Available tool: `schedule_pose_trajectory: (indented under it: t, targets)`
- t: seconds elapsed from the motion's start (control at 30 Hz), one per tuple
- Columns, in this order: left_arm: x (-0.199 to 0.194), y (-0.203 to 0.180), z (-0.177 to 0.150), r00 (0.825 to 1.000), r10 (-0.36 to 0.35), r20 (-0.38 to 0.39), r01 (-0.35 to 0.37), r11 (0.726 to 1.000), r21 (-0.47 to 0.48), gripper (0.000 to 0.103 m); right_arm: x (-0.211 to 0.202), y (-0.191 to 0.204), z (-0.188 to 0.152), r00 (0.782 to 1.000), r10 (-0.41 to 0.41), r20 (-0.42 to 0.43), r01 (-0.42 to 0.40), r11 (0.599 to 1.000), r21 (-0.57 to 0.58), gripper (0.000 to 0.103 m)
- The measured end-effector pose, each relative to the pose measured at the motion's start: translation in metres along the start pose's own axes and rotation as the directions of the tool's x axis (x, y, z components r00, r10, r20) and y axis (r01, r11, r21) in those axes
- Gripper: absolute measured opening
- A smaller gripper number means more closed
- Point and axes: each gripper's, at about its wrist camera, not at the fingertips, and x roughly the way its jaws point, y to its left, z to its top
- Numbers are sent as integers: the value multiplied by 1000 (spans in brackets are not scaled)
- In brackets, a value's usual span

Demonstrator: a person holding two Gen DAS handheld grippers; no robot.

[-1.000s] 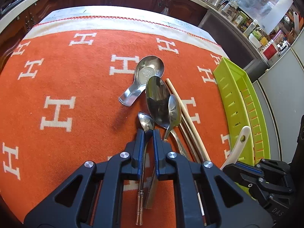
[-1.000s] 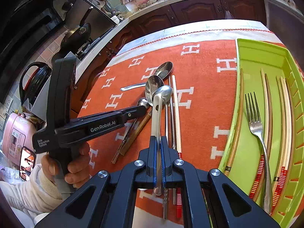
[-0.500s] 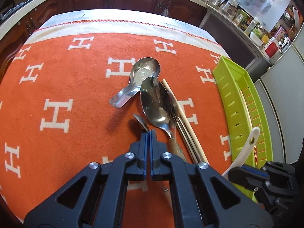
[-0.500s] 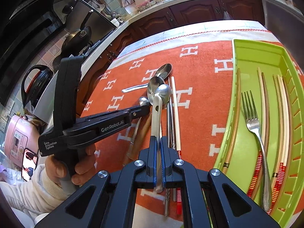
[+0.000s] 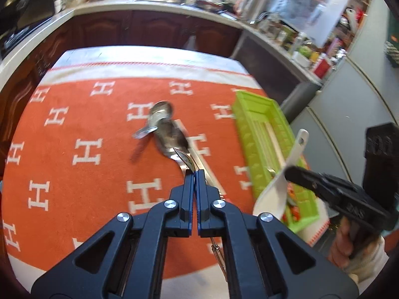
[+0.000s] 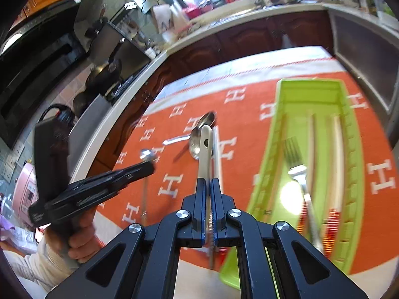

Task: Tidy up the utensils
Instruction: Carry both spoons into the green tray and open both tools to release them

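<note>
Your left hand-held gripper (image 5: 194,174) clenches a small spoon (image 5: 185,160), your right hand-held gripper (image 6: 208,183) a white spoon (image 6: 205,154), its bowl hidden; both views are blurred.

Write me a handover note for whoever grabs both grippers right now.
Left gripper: shut on a small metal spoon, lifted off the cloth.
Right gripper: shut on the white spoon, also in the air.
Tray: holds a fork and chopsticks.
Left to do: tray both held spoons, then the two metal spoons and chopsticks on the cloth.
</note>
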Motion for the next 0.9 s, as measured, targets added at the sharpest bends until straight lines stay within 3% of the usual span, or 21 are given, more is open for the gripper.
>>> schedule_pose_trajectory:
  t: [0.23, 0.37, 0.63, 0.9]
  targets:
    - [-7, -62, 15, 997, -76, -4, 76, 992, 102, 0, -53, -37, 1, 991, -126, 53, 127, 992, 0, 4]
    - [9, -95, 20, 995, -96, -31, 99, 982, 159, 0, -66, -53, -5, 983, -180, 34, 181, 983, -13, 4]
    - [57, -133, 17, 989, -94, -111, 118, 965, 234, 0, -45, -71, -28, 979, -196, -56, 194, 980, -42, 4]
    - [90, -137, 14, 986, -68, -154, 106, 962, 251, 0, -11, -77, -40, 978, -155, -137, 153, 988, -25, 4]
